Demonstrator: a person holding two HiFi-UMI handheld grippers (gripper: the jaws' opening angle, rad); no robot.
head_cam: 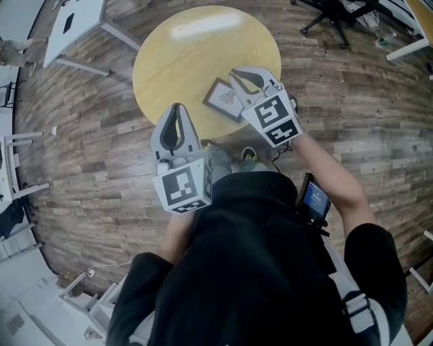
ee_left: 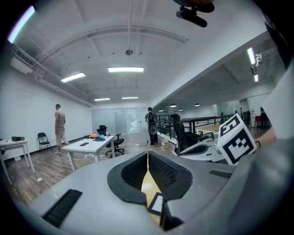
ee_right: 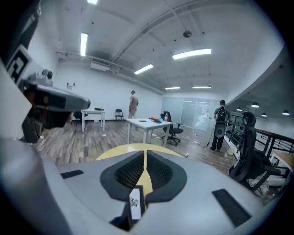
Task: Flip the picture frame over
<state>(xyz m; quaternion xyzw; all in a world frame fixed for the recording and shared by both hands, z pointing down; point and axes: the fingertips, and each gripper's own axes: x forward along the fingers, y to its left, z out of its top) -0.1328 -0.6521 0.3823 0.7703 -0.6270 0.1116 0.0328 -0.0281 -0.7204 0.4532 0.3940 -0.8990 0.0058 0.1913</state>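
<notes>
The picture frame (head_cam: 220,98), dark-edged with a pale picture showing, lies flat on the round yellow table (head_cam: 203,47) near its front edge. My right gripper (head_cam: 236,73) hovers above the frame's right side, shut and holding nothing. My left gripper (head_cam: 177,108) is raised over the table's front left edge, also shut and empty. In the left gripper view the frame (ee_left: 156,205) shows low, through the hollow behind the closed left gripper (ee_left: 147,153). Likewise in the right gripper view the frame (ee_right: 134,202) peeks below the closed right gripper (ee_right: 145,153).
A white desk (head_cam: 74,23) stands at the far left and an office chair (head_cam: 335,17) at the far right on the wood floor. Two people (ee_right: 133,104) (ee_right: 221,120) stand far off across the room, near another white desk (ee_right: 148,124).
</notes>
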